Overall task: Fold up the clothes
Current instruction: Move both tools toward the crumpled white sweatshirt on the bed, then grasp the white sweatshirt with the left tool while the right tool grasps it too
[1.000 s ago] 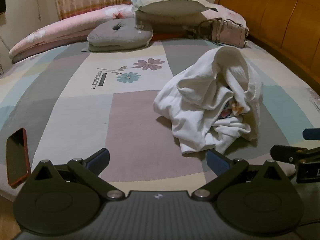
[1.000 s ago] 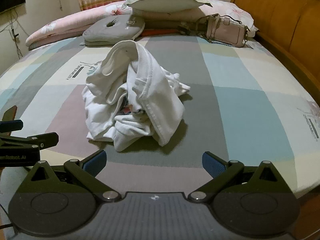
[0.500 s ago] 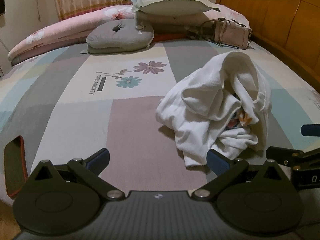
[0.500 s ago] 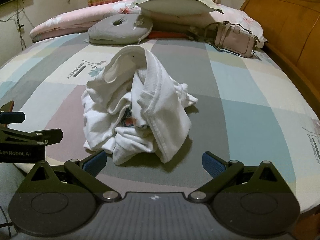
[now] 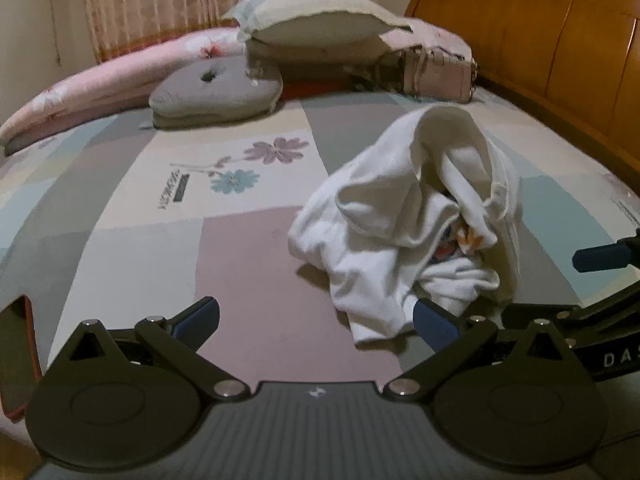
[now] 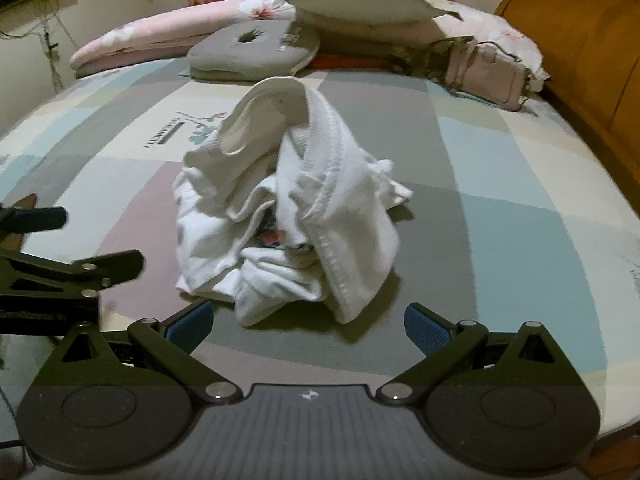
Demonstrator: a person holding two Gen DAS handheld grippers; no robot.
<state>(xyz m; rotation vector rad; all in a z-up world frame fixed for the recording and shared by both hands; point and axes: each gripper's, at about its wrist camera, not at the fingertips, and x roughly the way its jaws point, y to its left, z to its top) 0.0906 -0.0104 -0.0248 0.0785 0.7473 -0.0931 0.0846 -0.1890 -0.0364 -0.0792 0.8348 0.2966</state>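
A crumpled white garment (image 5: 404,216) (image 6: 288,204) lies heaped on the patchwork bed cover, with a bit of coloured print showing inside its folds. My left gripper (image 5: 316,322) is open near the bed's front edge; its right fingertip sits just in front of the heap's lower hem. My right gripper (image 6: 308,326) is open too, straddling the space just in front of the heap without touching it. Each gripper shows in the other's view: the right gripper (image 5: 600,258) at the right edge, the left gripper (image 6: 40,218) at the left edge.
A red-cased phone (image 5: 16,352) lies at the bed's front left corner. At the far end sit a grey cushion (image 5: 216,92), stacked pillows (image 5: 320,20) and a pink handbag (image 5: 436,74). A wooden headboard (image 5: 560,60) runs along the right side.
Both grippers have moved forward toward the white heap, which now looks larger and nearer. Both stay open and the garment has not been touched.
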